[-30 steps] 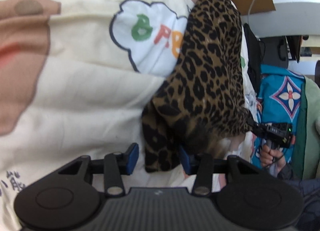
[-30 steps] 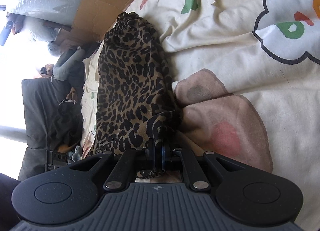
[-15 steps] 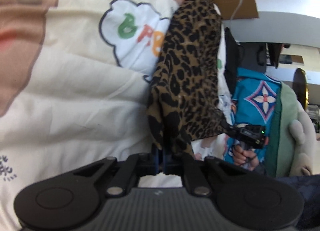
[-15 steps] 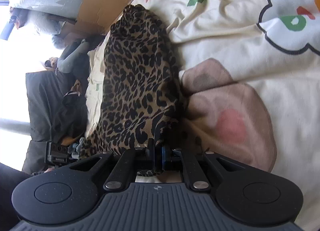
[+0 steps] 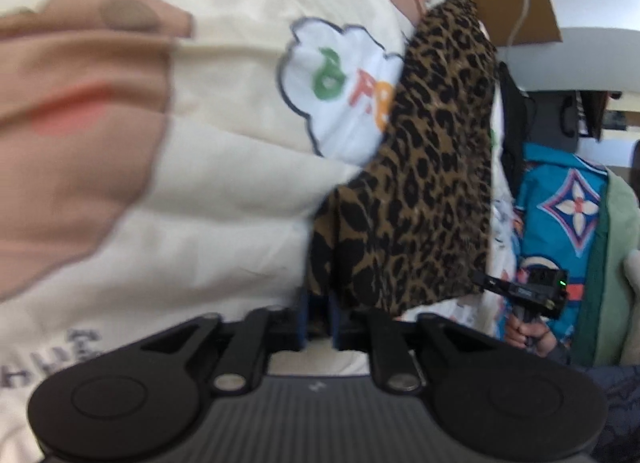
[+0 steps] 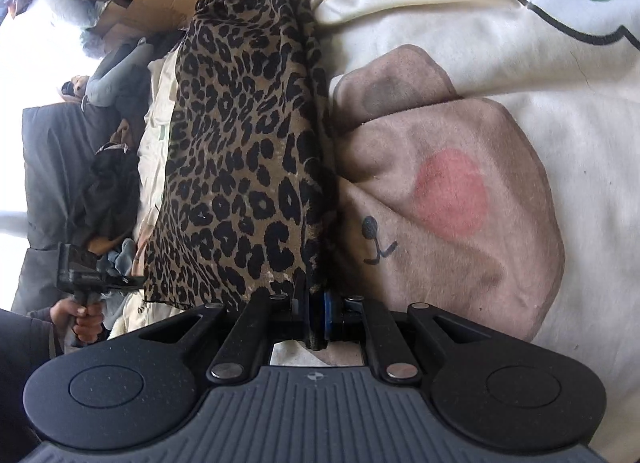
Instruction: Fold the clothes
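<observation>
The left tool (image 5: pixel 318 319) has just been opening, seemingly loosening around the leopard-print garment's (image 5: pixel 424 183) corner between its jaws; the right tool (image 6: pixel 318 317) pinches another corner, stretching it above the bed (image 6: pixel 460 63).

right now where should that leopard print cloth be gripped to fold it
Grip the leopard print cloth at the two corners of its near hem, one gripper each, coming from the near edge. It lies long and narrow on the blanket, so that hem can be carried to the far end. The right gripper already pinches one.
</observation>
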A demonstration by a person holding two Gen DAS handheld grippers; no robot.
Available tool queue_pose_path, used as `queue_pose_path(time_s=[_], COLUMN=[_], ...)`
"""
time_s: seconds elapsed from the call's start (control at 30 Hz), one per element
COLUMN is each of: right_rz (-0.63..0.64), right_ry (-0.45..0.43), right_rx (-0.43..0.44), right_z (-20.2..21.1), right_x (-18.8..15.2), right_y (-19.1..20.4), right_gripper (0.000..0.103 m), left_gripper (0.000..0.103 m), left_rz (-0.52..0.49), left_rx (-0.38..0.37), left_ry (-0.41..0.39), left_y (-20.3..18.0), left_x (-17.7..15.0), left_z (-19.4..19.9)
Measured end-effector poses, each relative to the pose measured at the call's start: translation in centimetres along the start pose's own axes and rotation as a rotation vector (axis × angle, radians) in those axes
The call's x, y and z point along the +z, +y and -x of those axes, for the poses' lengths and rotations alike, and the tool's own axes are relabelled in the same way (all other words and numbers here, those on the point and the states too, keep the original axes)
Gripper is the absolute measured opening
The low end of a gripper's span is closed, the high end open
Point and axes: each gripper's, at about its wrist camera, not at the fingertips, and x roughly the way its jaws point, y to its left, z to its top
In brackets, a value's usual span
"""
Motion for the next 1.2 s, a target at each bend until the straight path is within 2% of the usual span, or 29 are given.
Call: queue_pose_path(time_s=[0.07, 0.2, 0.3, 0.4, 0.47, 0.5, 0.63, 0.8, 0.9, 0.93, 0.97, 1.03, 1.2], right_rz=[0.001, -0.008, -0.013, -0.030, -0.037, -0.039, -0.030, -0.009, 0.007, 0.014, 0.021, 0.027, 0.032], right_ry=[0.003, 0.003, 0.004, 0.000, -0.003, -0.004, 0.001, 0.014, 0.020, 0.021, 0.023, 0.022, 0.016], right_rx=[-0.004, -0.005, -0.004, 0.000, 0.003, 0.004, 0.001, -0.024, -0.045, -0.052, -0.060, -0.071, -0.077], right_z=[-0.1, -0.2, -0.2, -0.2, -0.3, -0.3, -0.4, -0.5, -0.6, -0.6, -0.6, -0.6, -0.5], right_x=[0.0, 0.1, 0.1, 0.1, 0.0, 0.0, 0.1, 0.3, 0.4, 0.4, 0.4, 0.4, 0.3], right_y=[0.0, -0.1, 0.0, -0.2, -0.3, -0.3, -0.2, 0.2, 0.5, 0.6, 0.8, 1.0, 1.1], right_gripper=[0.005, 0.005, 0.005, 0.005, 0.005, 0.005, 0.005, 0.007, 0.008, 0.008, 0.008, 0.008, 0.008], left_gripper=[0.045, 0.047, 0.046, 0.040, 0.008, 0.005, 0.002, 0.002, 0.012, 0.022, 0.037, 0.055, 0.056], left_rz=[0.004, 0.034, 0.025, 0.013, -0.001, -0.011, -0.059, -0.048, 0.000, 0.013, 0.011, -0.002, -0.024], left_rx=[0.003, -0.048, -0.068, -0.081, -0.085, -0.090, -0.056, -0.023, -0.040, -0.059, -0.057, -0.029, 0.013], left_ry=[-0.030, -0.077, -0.056, -0.009, 0.017, 0.025, 0.009, -0.005, 0.013, 0.009, 0.001, -0.011, -0.004], left_y=[0.1, -0.3, -0.9, -1.2, -1.6, -1.8, -2.2, -1.5, -1.2, -1.1, -1.2, -1.7, -1.8], left_x=[0.1, 0.4, 0.3, 0.0, -0.1, -0.1, 0.0, -0.4, -0.5, -0.5, -0.5, -0.4, 0.2], left_z=[1.0, 1.8, 0.8, -0.8, -1.7, -2.1, -1.8, -1.4, -1.6, -1.4, -1.3, -1.2, -1.6])
